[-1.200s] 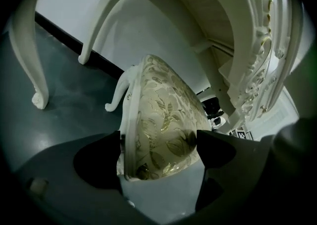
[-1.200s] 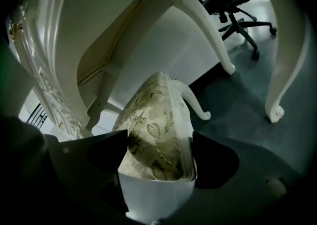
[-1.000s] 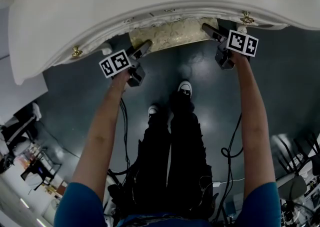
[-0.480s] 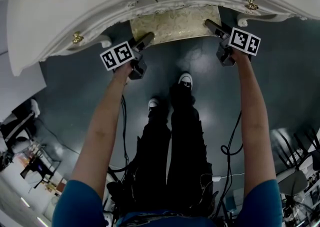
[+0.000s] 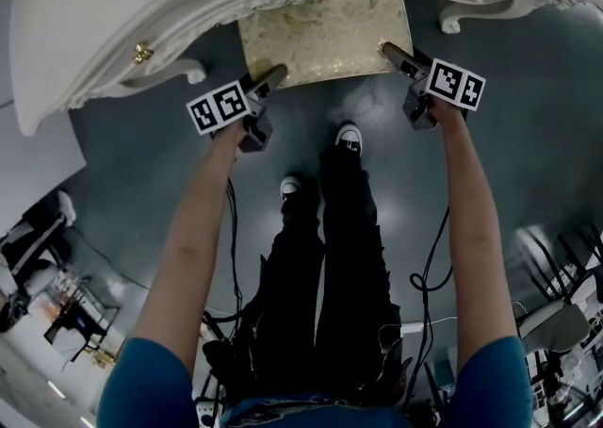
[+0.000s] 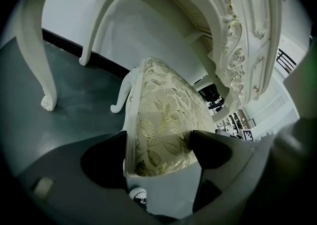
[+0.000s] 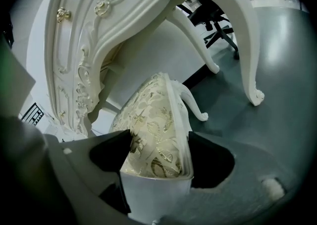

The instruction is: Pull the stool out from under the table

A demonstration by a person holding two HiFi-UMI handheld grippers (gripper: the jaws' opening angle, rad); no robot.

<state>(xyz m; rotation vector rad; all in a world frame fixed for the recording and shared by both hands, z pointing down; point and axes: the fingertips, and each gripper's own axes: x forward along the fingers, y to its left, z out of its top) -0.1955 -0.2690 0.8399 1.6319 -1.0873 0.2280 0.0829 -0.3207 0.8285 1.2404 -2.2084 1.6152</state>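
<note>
Already the stool (image 5: 325,35) shows most of its gold seat at twelve o'clock, far edge under the table (image 5: 94,30). The left gripper (image 5: 271,74), jaws just closed further, and the right gripper (image 5: 390,51) clamp its near corners at eleven and one; perhaps a little pulling remains.
</note>
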